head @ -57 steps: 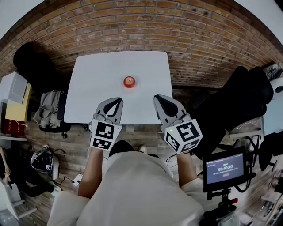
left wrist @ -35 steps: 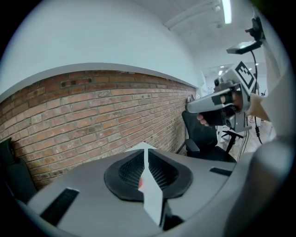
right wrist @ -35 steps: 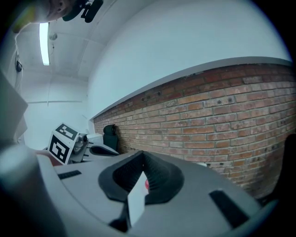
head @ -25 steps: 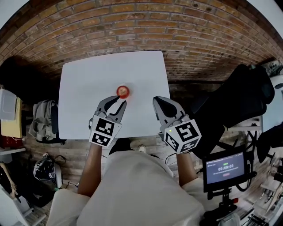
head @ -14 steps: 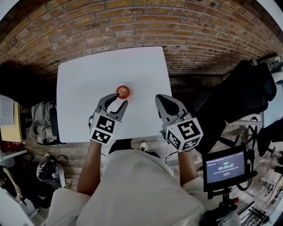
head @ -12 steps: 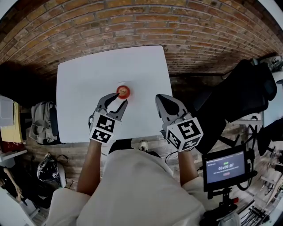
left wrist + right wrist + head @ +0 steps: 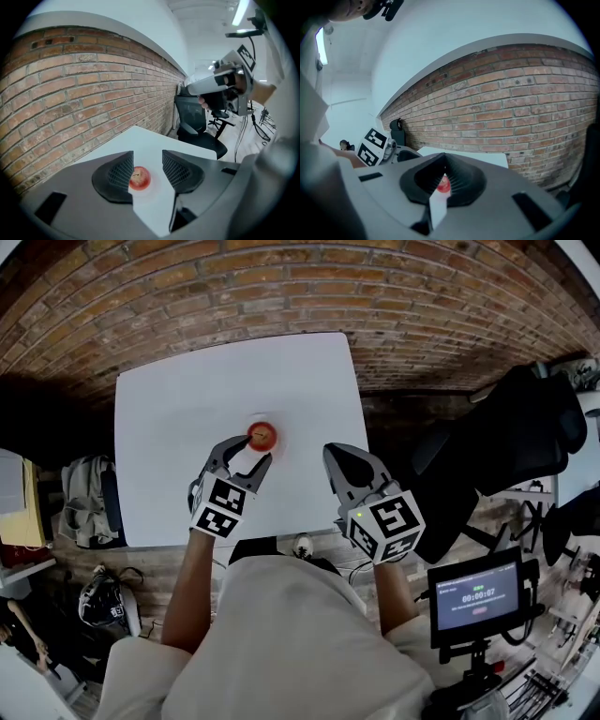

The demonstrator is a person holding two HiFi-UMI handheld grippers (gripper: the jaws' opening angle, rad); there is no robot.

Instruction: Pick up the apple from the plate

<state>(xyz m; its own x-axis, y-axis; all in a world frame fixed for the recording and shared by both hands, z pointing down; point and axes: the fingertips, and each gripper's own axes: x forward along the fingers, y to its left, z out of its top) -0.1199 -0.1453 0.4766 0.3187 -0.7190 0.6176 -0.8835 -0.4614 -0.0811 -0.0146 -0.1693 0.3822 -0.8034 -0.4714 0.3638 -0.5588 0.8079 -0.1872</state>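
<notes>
A small red apple [image 7: 262, 435] lies on a white plate [image 7: 249, 421] that hardly stands out from the white table [image 7: 169, 427]. My left gripper [image 7: 246, 452] is just short of the apple, and its jaws are opening. In the left gripper view the apple [image 7: 139, 178] shows beyond the gap, close to the left pad [image 7: 119, 174], with nothing pressed between the pads. My right gripper [image 7: 334, 457] hovers over the table's near right part, off to the right of the apple, with its jaws shut and empty. The right gripper view shows the apple [image 7: 444, 185] through the slit under its closed fingertips.
A brick wall runs behind the table. A black office chair [image 7: 506, 437] stands at the right, with a small monitor on a stand [image 7: 478, 596] nearer to me. Bags [image 7: 84, 502] lie on the wooden floor to the left of the table.
My left gripper has moved forward to the apple and its jaws have spread apart. The right gripper has dipped a little and stayed shut.
</notes>
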